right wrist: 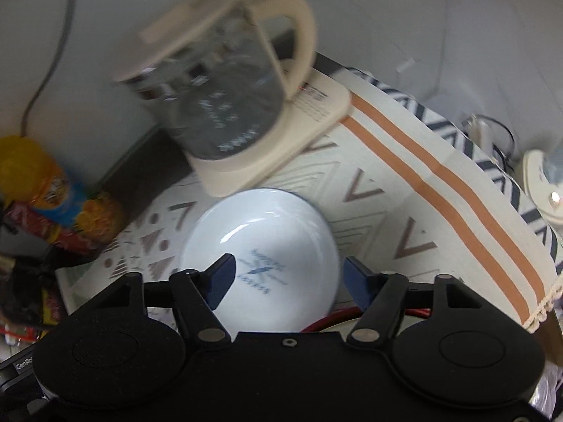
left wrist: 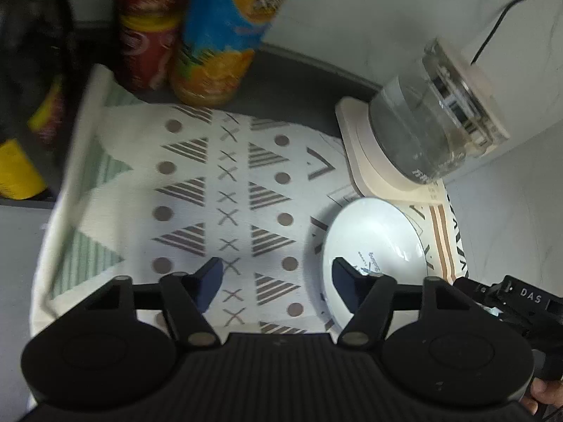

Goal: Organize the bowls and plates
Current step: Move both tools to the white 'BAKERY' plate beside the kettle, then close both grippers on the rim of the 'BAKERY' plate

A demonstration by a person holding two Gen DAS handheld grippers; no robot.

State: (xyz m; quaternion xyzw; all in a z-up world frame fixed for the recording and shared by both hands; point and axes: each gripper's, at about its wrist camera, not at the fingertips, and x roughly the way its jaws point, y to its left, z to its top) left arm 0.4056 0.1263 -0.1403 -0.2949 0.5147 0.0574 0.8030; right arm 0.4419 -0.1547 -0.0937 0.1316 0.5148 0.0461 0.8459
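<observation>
A white bowl [left wrist: 373,239] with a blue print inside sits on a patterned cloth [left wrist: 225,190], at the right in the left wrist view. My left gripper [left wrist: 278,277] is open over the cloth, its right finger above the bowl's near part. In the right wrist view the same bowl [right wrist: 267,239] lies just ahead of my right gripper [right wrist: 288,277], which is open, one finger over the bowl's inside and the other outside its right rim. Whether the fingers touch the bowl I cannot tell.
A glass kettle [left wrist: 432,119] on a cream base stands just behind the bowl, also in the right wrist view [right wrist: 228,81]. Snack tubes [left wrist: 218,35] stand at the cloth's far left edge. A wall and a cable run behind. A second cream appliance [right wrist: 545,190] sits far right.
</observation>
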